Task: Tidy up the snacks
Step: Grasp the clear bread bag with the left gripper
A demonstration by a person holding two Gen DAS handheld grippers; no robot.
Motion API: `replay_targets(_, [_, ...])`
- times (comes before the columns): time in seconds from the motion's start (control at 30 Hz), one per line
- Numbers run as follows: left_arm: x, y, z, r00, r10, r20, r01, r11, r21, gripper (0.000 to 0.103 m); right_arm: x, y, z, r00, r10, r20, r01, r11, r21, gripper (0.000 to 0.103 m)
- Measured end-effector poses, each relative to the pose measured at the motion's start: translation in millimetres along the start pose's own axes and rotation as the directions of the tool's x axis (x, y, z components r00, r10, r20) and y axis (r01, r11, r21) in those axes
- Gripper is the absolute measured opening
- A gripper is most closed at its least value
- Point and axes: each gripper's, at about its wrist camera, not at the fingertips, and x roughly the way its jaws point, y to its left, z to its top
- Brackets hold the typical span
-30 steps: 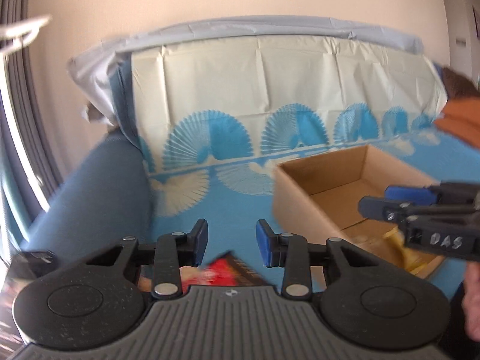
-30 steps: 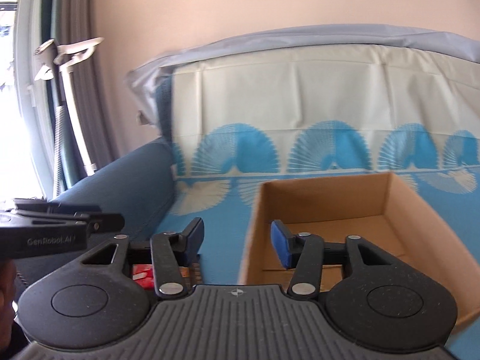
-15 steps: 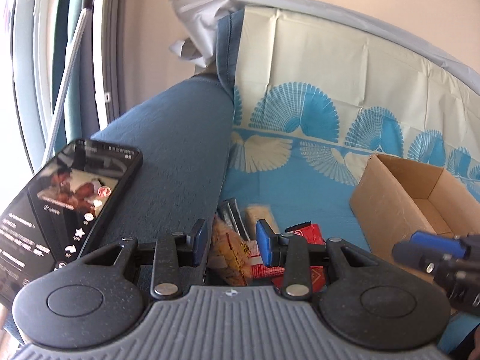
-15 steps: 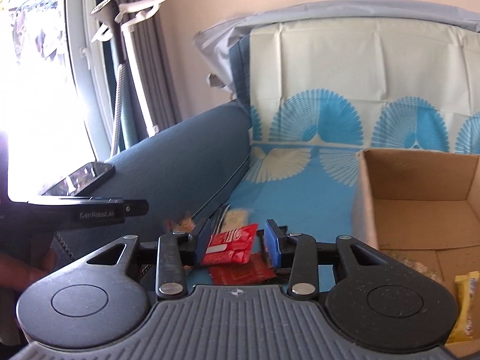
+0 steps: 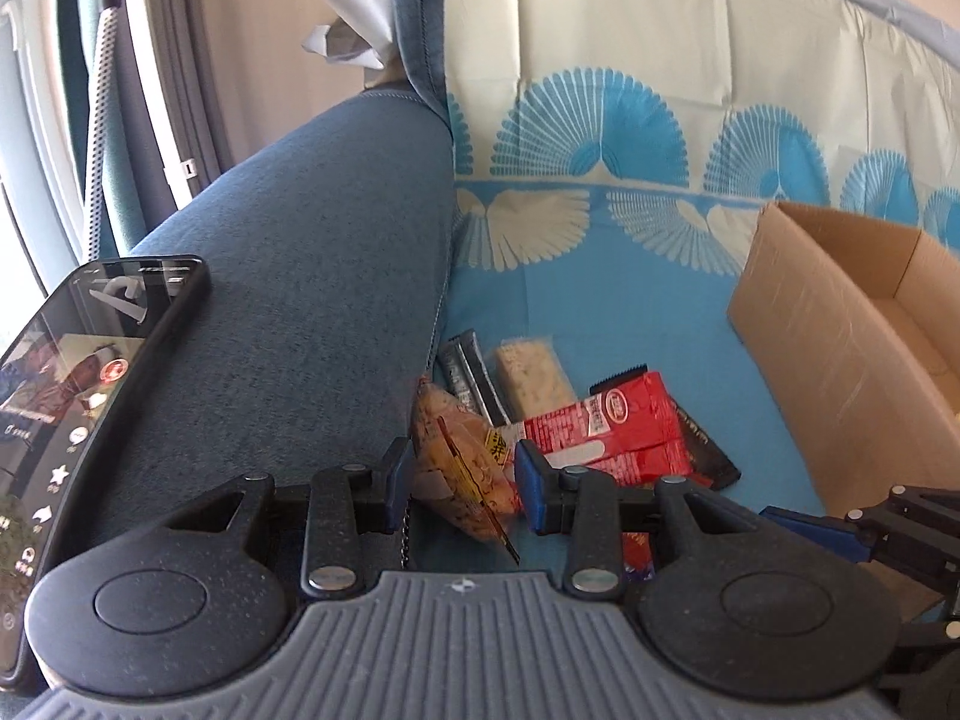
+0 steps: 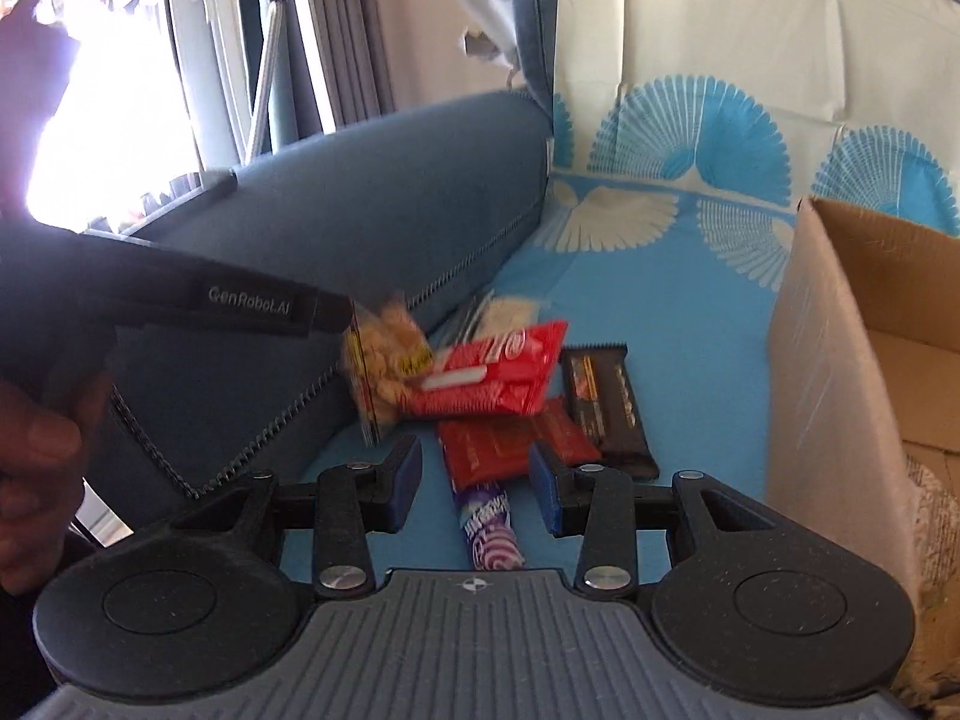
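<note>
A pile of snacks lies on the blue sofa cover beside the armrest. My left gripper (image 5: 462,486) is open, its jaws on either side of a clear bag of nuts (image 5: 459,474), which also shows in the right wrist view (image 6: 384,372). A red wafer pack (image 5: 600,426) lies to the bag's right and also shows in the right wrist view (image 6: 486,381). My right gripper (image 6: 474,486) is open above a red pack (image 6: 486,450) and a purple bar (image 6: 489,531). A dark bar (image 6: 606,408) lies beside them. The cardboard box (image 5: 840,336) stands to the right.
A phone (image 5: 90,396) rests on the blue armrest (image 5: 288,252). A pale bar (image 5: 531,375) and a dark sachet (image 5: 465,372) lie behind the pile. The box (image 6: 840,360) holds snacks at its near end. A window and curtains are at the left.
Both grippers swung left from the box and dropped toward the snack pile. The left jaws now straddle the nut bag. The right gripper came lower over the red pack and purple bar.
</note>
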Motion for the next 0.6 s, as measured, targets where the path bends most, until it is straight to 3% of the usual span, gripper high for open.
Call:
replay_targets(0.23, [20,-20,2,0.995,0.087,-0.046,-0.084,0.994,0.074,0.047,12,-4,-9,0.999,-0.004,-0.041,0.004,1.000,-0.019,0.043])
replay_targets(0.4, [41,-42,0,0.976,0.210,-0.050,-0.197,0.963,0.183,0.058,21,-8,-10,0.998,-0.015,-0.068,0.014,1.000,-0.012,0.043])
replay_targets(0.6, [56,-50,-4,0.967,0.253,-0.031,-0.238,0.940,0.246,0.061,30,-10,-12,0.995,-0.014,-0.099,0.012,1.000,-0.018,0.044])
